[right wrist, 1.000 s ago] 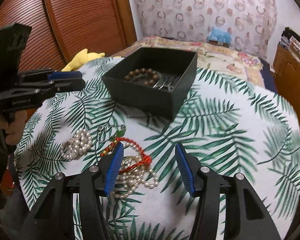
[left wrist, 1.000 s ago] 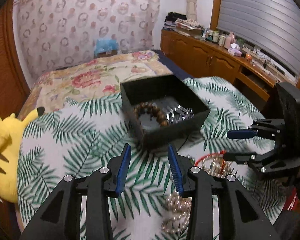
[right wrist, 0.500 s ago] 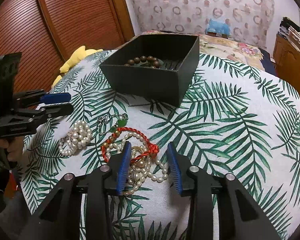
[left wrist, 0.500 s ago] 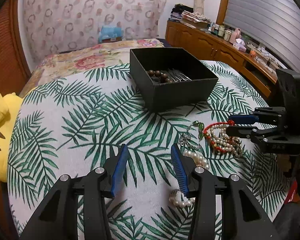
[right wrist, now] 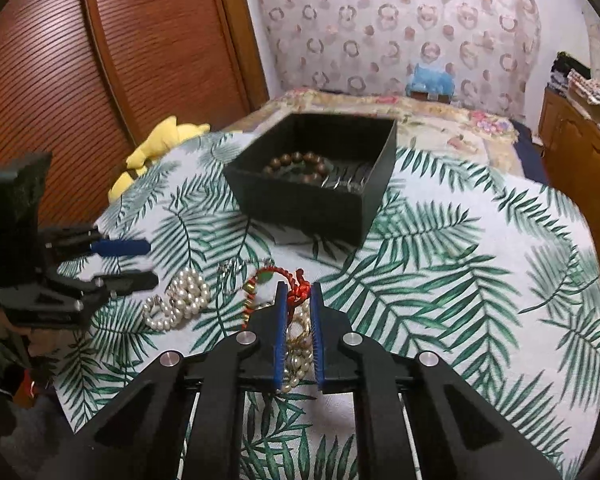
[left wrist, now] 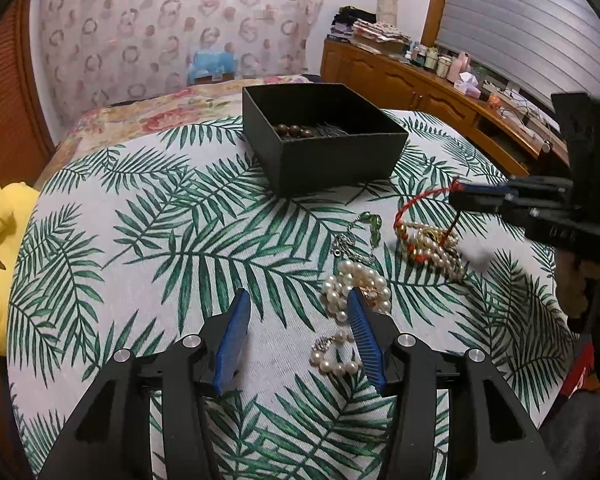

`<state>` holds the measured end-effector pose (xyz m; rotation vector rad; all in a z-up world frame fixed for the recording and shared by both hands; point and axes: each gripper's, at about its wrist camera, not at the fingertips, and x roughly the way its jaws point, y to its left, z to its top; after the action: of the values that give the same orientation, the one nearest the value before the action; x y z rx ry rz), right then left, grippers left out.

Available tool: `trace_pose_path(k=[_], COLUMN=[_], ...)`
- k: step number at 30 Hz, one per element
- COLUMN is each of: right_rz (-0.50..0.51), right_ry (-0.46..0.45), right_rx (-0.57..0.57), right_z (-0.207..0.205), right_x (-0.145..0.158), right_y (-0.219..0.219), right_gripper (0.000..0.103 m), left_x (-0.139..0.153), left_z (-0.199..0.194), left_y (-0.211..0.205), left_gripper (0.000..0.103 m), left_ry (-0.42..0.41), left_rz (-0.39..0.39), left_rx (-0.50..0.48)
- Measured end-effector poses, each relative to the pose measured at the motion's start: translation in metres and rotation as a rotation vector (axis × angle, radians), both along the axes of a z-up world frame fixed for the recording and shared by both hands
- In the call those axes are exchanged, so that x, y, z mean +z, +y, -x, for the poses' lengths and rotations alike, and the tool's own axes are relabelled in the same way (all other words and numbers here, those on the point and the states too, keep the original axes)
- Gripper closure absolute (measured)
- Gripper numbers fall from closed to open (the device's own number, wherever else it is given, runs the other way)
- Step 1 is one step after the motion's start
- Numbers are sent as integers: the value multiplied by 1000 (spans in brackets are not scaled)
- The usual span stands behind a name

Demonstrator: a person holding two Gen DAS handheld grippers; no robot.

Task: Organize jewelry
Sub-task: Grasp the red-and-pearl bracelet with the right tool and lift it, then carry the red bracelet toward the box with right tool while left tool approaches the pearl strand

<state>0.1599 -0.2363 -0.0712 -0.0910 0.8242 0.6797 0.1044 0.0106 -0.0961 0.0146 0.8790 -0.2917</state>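
You're clamping the red cord bracelet (right wrist: 290, 280) at the tips of the right gripper (right wrist: 299, 292)!
Its jaws are closing on the knot, while the pearl strand (right wrist: 296, 356) beneath is tangling with the cord and could be dragged along or spill short of the black box (right wrist: 300, 204) at twelve o'clock. Your left gripper (left wrist: 298, 308) is opening, empty, beside the pearl bracelet (left wrist: 356, 284).

Your left gripper (left wrist: 298, 336) is opening over the tablecloth (left wrist: 148, 248); the pearl bracelet (left wrist: 356, 292) is lying at one o'clock, touching its right finger.
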Motion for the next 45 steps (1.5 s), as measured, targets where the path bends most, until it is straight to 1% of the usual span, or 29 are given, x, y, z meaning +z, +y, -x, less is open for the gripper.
trace_pose_path(k=[8, 14, 16, 17, 19, 21, 25, 30, 35, 40, 42, 45], right_rz=[-13, -27, -32, -36, -42, -42, -47, -55, -55, -61, -55, -47], right_ry=[-45, -73, -77, -80, -89, -99, -112, -134, -196, -246, -248, -231], right_rx=[-31, -50, -59, -63, -66, -66, -55, -22, 25, 41, 39, 28], right_z=[7, 9, 9, 8, 8, 7, 5, 7, 12, 14, 13, 10], right_x=[17, 25, 27, 28, 31, 35, 42, 55, 80, 102, 104, 97], right_y=[-12, -19, -21, -23, -25, -25, -23, -14, -2, 2, 1, 2], right_gripper=[91, 91, 91, 91, 91, 91, 91, 91, 91, 91, 91, 91], left_x=[-1, -6, -7, -8, -10, -11, -13, -7, -5, -5, -7, -10], left_z=[6, 6, 7, 8, 10, 12, 12, 13, 12, 15, 16, 17], left_y=[-8, -12, -11, -11, -9, -6, -2, -2, -1, 1, 2, 2], left_gripper=[55, 55, 58, 61, 62, 69, 69, 69, 69, 69, 69, 69], left_ry=[6, 16, 22, 25, 32, 40, 47, 27, 20, 19, 25, 37], left_rz=[4, -22, -26, -29, -33, -35, -29, -23, -18, -13, -14, -13], left_rx=[-21, -36, -41, -41, -38, -34, -18, -15, -12, -12, -12, -14])
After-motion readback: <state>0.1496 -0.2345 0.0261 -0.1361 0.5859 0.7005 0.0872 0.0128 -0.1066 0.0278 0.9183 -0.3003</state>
